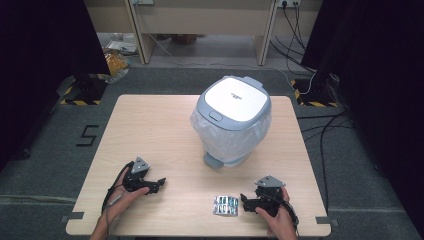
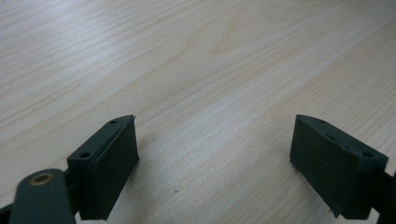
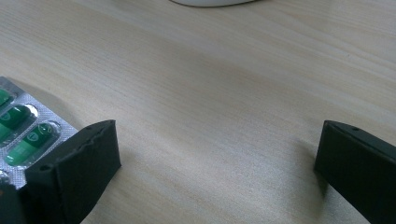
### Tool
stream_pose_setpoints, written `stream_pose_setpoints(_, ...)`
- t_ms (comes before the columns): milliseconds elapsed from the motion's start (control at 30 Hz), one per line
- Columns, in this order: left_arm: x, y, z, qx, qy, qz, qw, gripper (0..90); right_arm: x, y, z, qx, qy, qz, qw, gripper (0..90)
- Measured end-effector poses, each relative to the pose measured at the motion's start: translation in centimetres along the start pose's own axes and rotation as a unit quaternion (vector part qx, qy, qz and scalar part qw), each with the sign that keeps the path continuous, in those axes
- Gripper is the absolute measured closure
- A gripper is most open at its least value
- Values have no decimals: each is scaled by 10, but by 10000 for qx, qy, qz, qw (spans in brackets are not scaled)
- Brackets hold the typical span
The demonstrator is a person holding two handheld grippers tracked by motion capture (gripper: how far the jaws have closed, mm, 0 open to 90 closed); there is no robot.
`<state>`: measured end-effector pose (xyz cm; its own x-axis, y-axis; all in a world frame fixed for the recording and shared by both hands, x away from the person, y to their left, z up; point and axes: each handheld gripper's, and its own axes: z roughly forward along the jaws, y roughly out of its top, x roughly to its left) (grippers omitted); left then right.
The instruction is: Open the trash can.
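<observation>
- Your right gripper [image 1: 248,201] sits near the front right of the wooden table [image 1: 150,130], with your hand wrapped around it from below.
- Its jaws stand wide apart with only bare wood between them, so it grips nothing.
- The blister pack of green capsules [image 1: 226,205] lies flat on the table just to the left of that gripper, near the front edge.
- In the right gripper view, the blister pack [image 3: 23,130] shows at the left edge, partly behind the left jaw; whether that jaw touches the foil cannot be told.
- Your left gripper [image 1: 159,184] rests on the front left part of the table, well apart from the pack, with its tips turned towards the middle.
- The left gripper view shows its jaws spread open over plain wood grain, with nothing held.
- A white and blue-grey pedal bin [image 1: 231,117] stands at the middle of the table, beyond both grippers, its lid down.
- A clear plastic liner [image 1: 215,135] bulges out around the bin's body below the lid.
- The bin's foot pedal [image 1: 211,160] points towards your side of the table.
</observation>
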<state>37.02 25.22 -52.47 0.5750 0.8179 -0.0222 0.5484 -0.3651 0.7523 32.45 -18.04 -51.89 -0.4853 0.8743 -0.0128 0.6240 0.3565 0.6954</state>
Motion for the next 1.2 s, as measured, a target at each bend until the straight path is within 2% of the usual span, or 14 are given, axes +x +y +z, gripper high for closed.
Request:
stream_pose_setpoints(167, 0, 0, 0, 9, 3, 4, 10000, 144, -2, 0, 0, -9, 47, -17, 10000, 8)
stream_pose_setpoints(200, 0, 0, 0, 7, 1, 1, 10000, 144, -6, 1, 0, -63, 66, -27, 10000, 86)
stream_pose_setpoints(267, 0, 0, 0, 3, 3, -1, 10000, 144, -15, 3, -1, -177, -68, 85, 9998, 193)
stream_pose_setpoints(333, 0, 0, 0, 1, 7, 13, 10000, 144, -25, 5, 0, -156, -287, 244, 9992, 140)
stream_pose_setpoints(433, -2, 1, 0, -29, 39, 90, 9999, 160, -41, 11, 3, -255, -481, 440, 9975, 155)
stream_pose_setpoints(533, -7, 3, 1, -80, 103, 210, 9997, 170, -53, 19, 6, -342, -592, 412, 9968, 155)
stream_pose_setpoints(733, -25, 17, 6, -431, -6, 400, 9983, 179, -76, 41, 14, -525, -885, 508, 9934, 171)
stream_pose_setpoints(767, -29, 23, 7, -554, -58, 383, 9977, 179, -86, 53, 22, -563, -1098, 468, 9912, 179)
stream_pose_setpoints(800, -32, 28, 8, -633, -119, 371, 9972, 179, -86, 53, 22, -563, -1098, 468, 9912, 179)
stream_pose_setpoints(867, -41, 42, 14, -782, -286, 403, 9957, 180, -99, 67, 34, -654, -1016, 551, 9911, 182)
stream_pose_setpoints(1000, -48, 52, 22, -822, -407, 498, 9945, 183, -108, 81, 46, -662, -931, 548, 9919, 184)
stream_pose_setpoints(1033, -49, 55, 26, -803, -419, 578, 9942, 184, -111, 86, 52, -771, -997, 572, 9904, 196)
stream_pose_setpoints(1100, -51, 62, 33, -830, -506, 507, 9940, 185, -117, 91, 56, -702, -849, 613, 9920, 189)
stream_pose_setpoints(1200, -54, 65, 38, -866, -597, 443, 9935, 189, -122, 95, 61, -782, -791, 699, 9913, 199)
